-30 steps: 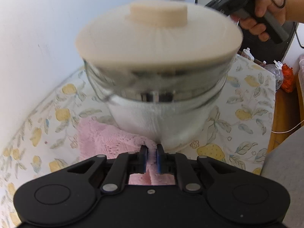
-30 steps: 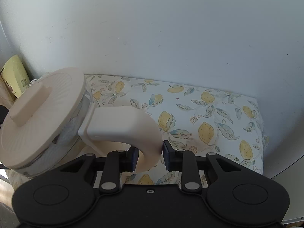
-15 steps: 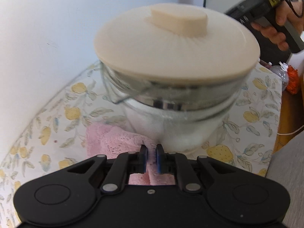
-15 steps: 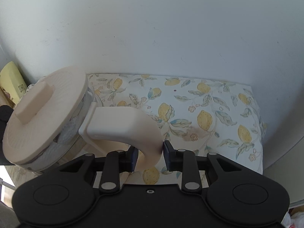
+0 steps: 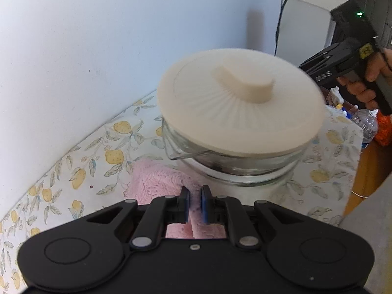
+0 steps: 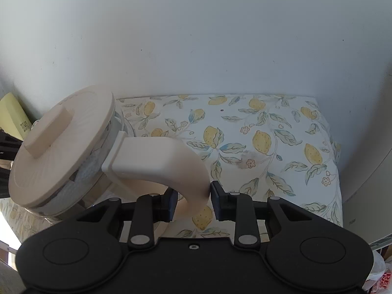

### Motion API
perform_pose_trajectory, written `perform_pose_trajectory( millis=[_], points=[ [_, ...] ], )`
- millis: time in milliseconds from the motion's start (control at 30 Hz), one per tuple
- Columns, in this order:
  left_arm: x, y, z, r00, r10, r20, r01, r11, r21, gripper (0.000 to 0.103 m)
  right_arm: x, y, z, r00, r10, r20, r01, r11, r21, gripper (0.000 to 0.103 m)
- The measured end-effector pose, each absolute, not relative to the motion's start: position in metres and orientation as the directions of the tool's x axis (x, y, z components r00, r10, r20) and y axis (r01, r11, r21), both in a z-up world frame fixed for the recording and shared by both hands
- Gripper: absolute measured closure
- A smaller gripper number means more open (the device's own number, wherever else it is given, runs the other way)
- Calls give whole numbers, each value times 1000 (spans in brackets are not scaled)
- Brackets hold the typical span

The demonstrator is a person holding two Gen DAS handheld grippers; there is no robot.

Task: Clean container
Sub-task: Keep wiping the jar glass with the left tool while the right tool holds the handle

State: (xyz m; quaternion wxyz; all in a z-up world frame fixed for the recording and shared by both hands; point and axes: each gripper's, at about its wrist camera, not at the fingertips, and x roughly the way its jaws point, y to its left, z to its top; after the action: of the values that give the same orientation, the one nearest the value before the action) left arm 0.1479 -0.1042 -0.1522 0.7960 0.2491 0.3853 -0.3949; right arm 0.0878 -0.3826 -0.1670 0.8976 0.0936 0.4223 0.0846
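Note:
A glass container (image 5: pixel 235 169) with a cream lid (image 5: pixel 240 105) hangs tilted above the lemon-print tablecloth (image 5: pixel 103 156). Its curved cream handle (image 6: pixel 156 164) sits between the pads of my right gripper (image 6: pixel 192 196), which is shut on it; the lid (image 6: pixel 61 152) leans to the left in that view. My left gripper (image 5: pixel 194 196) is shut on a pink knitted cloth (image 5: pixel 156 183), just below and in front of the container's glass wall. The cloth's lower part is hidden behind the gripper body.
A white wall runs close behind the table. A person's hand (image 5: pixel 367 90) grips the black tool at the right. Plastic bottles (image 5: pixel 365 122) and an orange item (image 5: pixel 384 132) lie past the table's right edge. A yellow pack (image 6: pixel 12 112) stands at far left.
In the left wrist view the container has shifted right and its lid now shows more from above, as the left gripper rose with the cloth. The right gripper still holds the handle.

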Motion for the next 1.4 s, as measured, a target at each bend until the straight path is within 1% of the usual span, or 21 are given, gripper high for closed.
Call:
perform_pose_trajectory(
  millis=[167,333,567,800,900,1000,1067,1167,1400],
  points=[
    [137,-102,-144,383,-461,-800,828,555,77,94,89,-384,-166,622,245,-744,-93,966,240,69],
    [134,-101,-147,339,-478,-810,850,524,47,94,90,-385,-166,616,253,-746,-100,964,244,68],
    [129,-114,-173,294,-450,-843,891,449,70,94,90,-381,-165,609,240,-756,-113,970,217,68],
    [135,-111,-197,259,-446,-857,880,475,18,94,92,-382,-165,600,238,-764,-120,971,208,68],
    [140,-113,-210,240,-434,-869,865,501,-11,94,92,-379,-165,600,228,-767,-131,974,187,68],
    [144,-115,-225,236,-417,-878,850,527,-22,94,94,-372,-164,596,192,-779,-140,981,135,68],
    [146,-117,-231,240,-412,-879,848,530,-17,94,99,-376,-162,590,196,-783,-116,981,158,68],
    [156,-113,-234,233,-421,-876,834,549,-42,94,102,-376,-162,585,187,-789,-138,982,130,68],
    [179,-110,-235,276,-390,-879,830,557,14,95,103,-373,-164,597,173,-783,-98,985,143,68]
  ],
)
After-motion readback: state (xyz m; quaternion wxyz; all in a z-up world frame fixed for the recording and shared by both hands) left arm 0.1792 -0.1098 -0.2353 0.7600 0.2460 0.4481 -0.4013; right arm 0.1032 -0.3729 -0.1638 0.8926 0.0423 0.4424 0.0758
